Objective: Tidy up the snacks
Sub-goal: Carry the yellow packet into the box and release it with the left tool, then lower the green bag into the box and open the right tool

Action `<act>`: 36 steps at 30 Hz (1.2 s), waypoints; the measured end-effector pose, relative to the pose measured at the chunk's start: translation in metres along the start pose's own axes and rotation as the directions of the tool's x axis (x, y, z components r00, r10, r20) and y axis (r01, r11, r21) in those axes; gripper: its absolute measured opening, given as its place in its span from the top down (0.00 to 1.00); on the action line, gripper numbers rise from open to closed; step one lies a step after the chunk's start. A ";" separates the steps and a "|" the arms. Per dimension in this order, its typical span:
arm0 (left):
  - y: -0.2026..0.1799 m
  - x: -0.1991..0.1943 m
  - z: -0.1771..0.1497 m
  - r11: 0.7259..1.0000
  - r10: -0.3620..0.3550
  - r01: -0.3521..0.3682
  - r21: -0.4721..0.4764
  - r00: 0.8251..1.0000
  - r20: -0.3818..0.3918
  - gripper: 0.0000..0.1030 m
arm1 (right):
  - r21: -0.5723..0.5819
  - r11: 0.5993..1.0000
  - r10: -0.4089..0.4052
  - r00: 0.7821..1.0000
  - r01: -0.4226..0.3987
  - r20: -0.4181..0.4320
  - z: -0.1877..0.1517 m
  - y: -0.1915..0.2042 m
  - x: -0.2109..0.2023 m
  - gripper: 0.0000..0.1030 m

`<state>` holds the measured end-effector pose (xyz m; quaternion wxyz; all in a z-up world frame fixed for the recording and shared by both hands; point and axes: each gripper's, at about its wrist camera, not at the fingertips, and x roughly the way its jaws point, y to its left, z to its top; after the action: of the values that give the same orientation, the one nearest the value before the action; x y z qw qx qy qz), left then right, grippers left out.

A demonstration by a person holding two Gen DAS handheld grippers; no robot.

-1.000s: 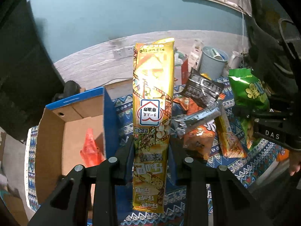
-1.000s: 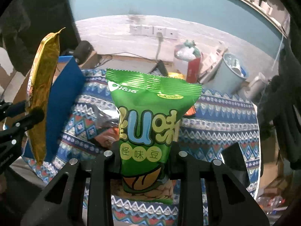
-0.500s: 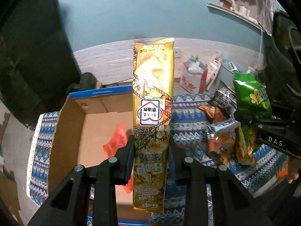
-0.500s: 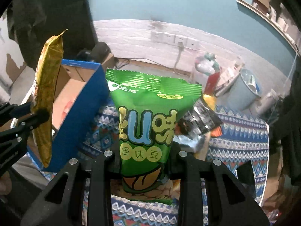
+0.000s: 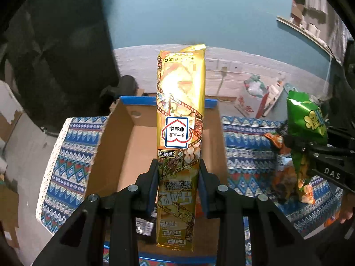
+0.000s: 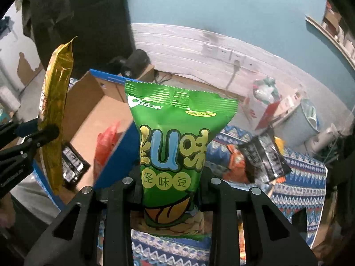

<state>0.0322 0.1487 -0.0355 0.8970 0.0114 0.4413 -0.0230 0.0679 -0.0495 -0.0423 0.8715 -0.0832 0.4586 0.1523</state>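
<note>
The yellow snack pack [image 5: 180, 133] hides most of the cardboard box [image 5: 124, 150] floor. The black packet [image 6: 72, 166] is half covered, and its print is too blurry to read.

box [image 5: 124, 133] on tablecloth [image 5: 246, 146] | loose snack packets [image 6: 264, 157] right of box

Both tools travelled sideways toward the cardboard box [image 5: 124, 146]. Left tool [image 5: 178, 173] with yellow packet [image 5: 180, 119] went from beside the box to over its open interior; right tool [image 6: 170, 181] with green bag [image 6: 175, 141] reached the box's blue wall.
</note>
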 end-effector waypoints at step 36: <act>0.086 0.029 -0.022 0.986 0.122 -0.132 -0.097 0.987 -0.105 0.48 | -0.117 0.978 0.163 0.983 -0.173 -0.089 0.044 0.116 0.060 0.72</act>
<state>0.0366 0.2350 -0.0721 0.8730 -0.0060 0.4842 0.0579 0.0941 0.0836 -0.0671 0.8298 -0.1042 0.4878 0.2503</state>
